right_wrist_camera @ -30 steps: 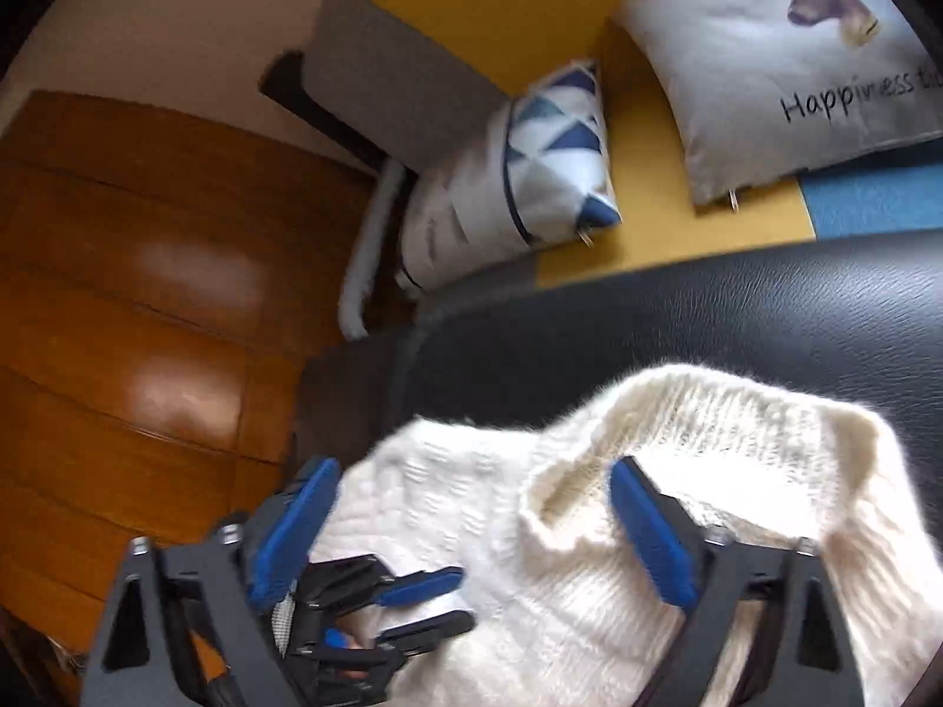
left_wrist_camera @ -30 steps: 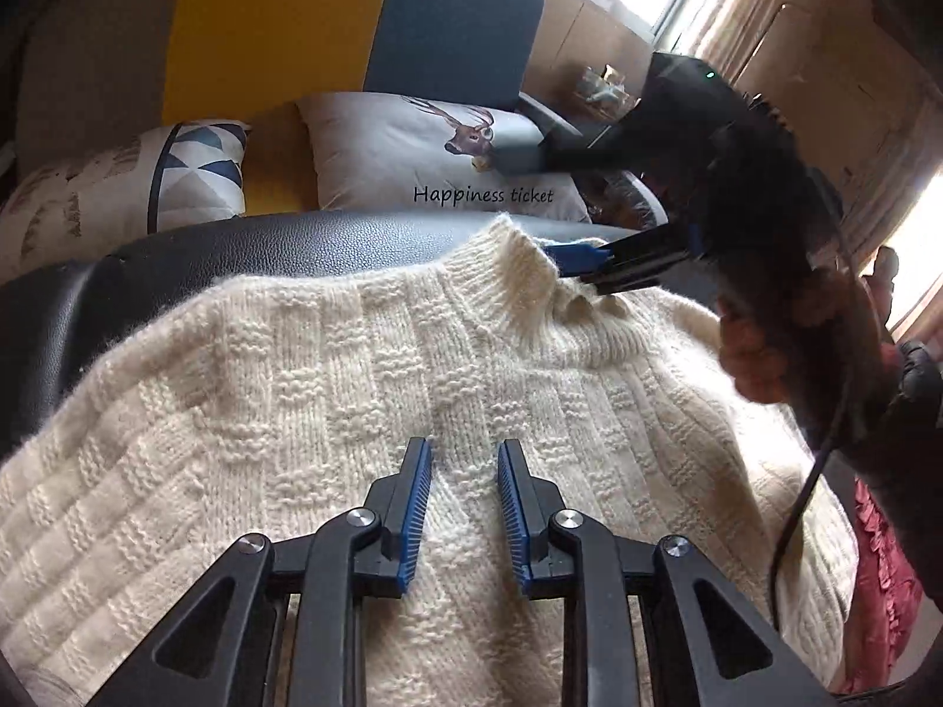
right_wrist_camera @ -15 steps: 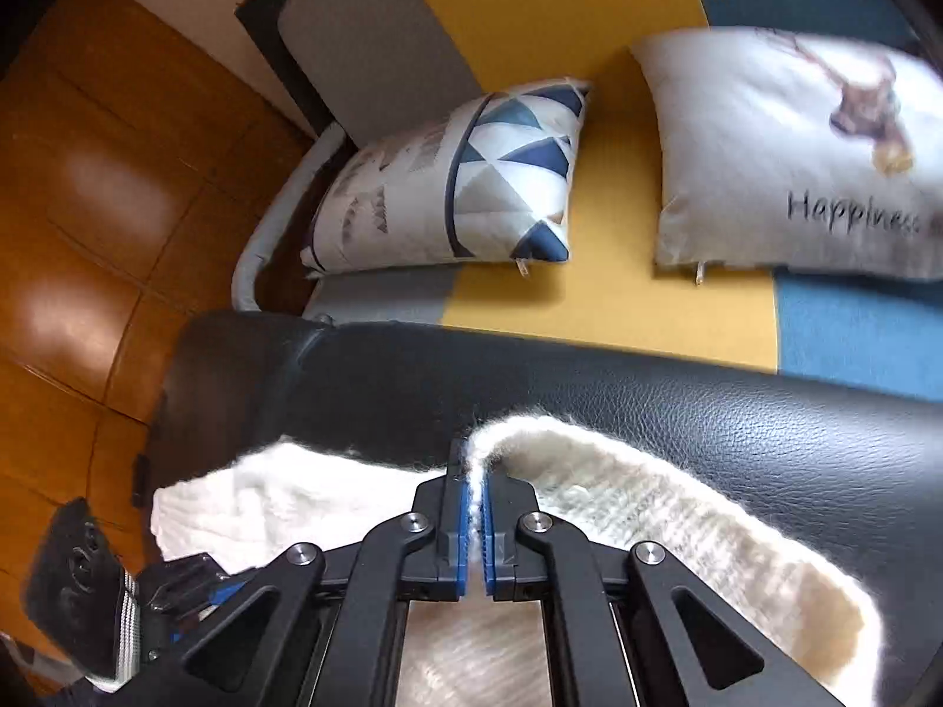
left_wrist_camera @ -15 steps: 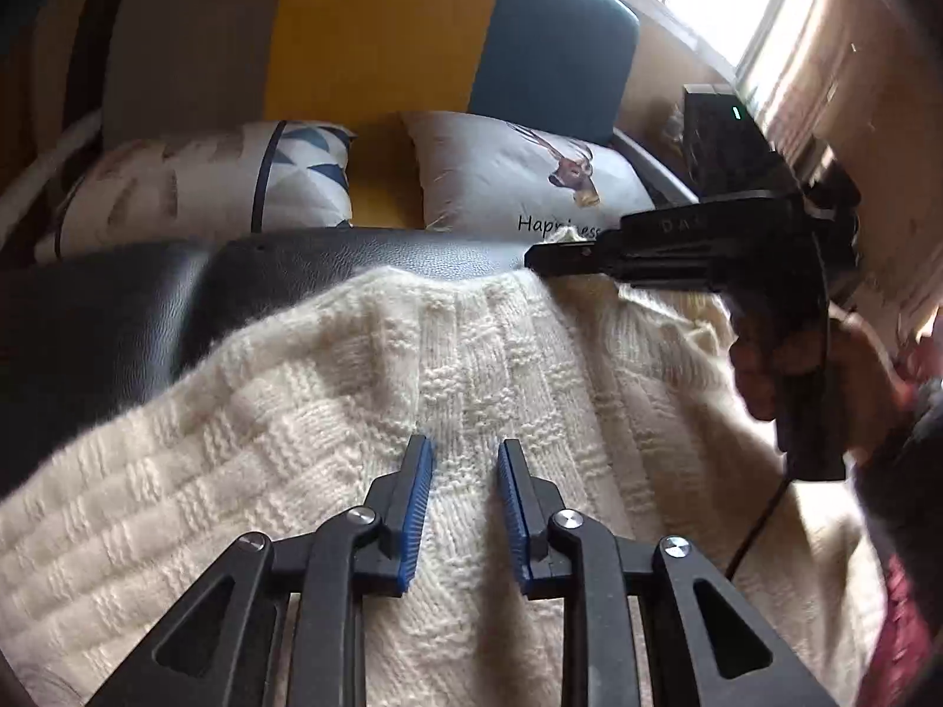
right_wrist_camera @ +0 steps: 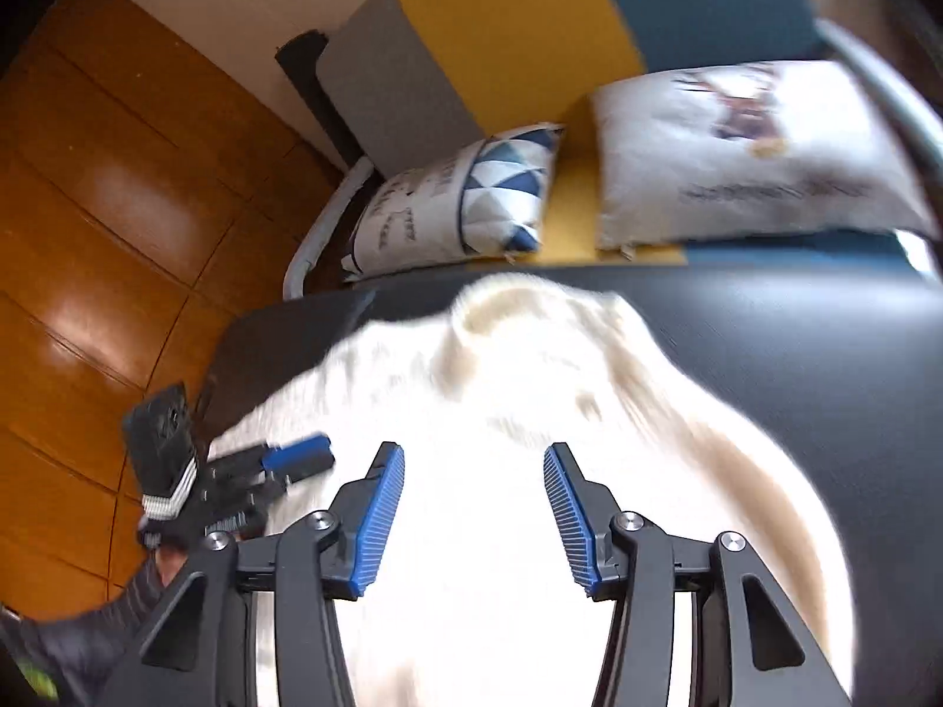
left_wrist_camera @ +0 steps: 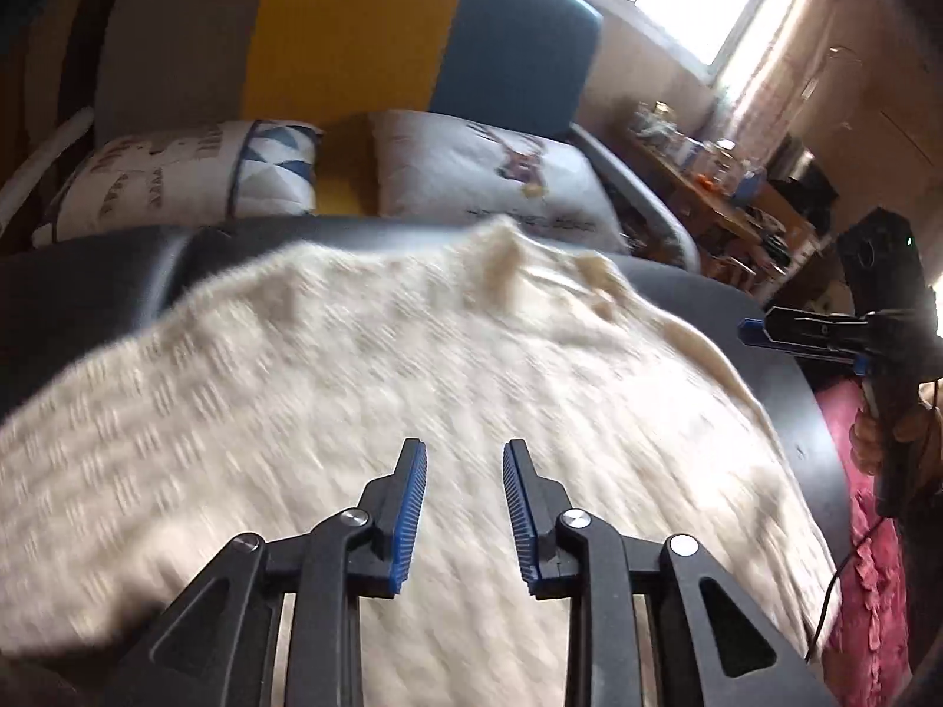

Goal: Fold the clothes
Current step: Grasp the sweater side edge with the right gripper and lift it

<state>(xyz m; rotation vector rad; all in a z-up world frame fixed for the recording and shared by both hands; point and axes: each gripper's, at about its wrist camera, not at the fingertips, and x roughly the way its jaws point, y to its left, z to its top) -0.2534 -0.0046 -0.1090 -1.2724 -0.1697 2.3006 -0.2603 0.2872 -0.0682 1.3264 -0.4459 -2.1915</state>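
A cream knitted sweater (left_wrist_camera: pixel 412 365) lies spread on a black leather surface (left_wrist_camera: pixel 88 288), collar at the far end. It also shows in the right wrist view (right_wrist_camera: pixel 518 412), blurred. My left gripper (left_wrist_camera: pixel 464 453) hovers over the sweater's middle, jaws a little apart, holding nothing. It appears at the left of the right wrist view (right_wrist_camera: pixel 294 459). My right gripper (right_wrist_camera: pixel 474 459) is open and empty above the sweater, back from the collar. It appears at the right of the left wrist view (left_wrist_camera: pixel 760 333), off the sweater's right edge.
A triangle-patterned pillow (left_wrist_camera: pixel 194 177) and a deer-print pillow (left_wrist_camera: pixel 495 177) lie on a grey, yellow and blue sofa (left_wrist_camera: pixel 353 29) behind the black surface. A red garment (left_wrist_camera: pixel 866 530) lies at the right. Wooden panels (right_wrist_camera: pixel 88 206) stand at the left. A cluttered table (left_wrist_camera: pixel 707 171) stands by the window.
My right gripper let go of the collar, opened, and pulled back to the right. The collar dropped flat. My left gripper stayed over the sweater's middle, slightly apart.
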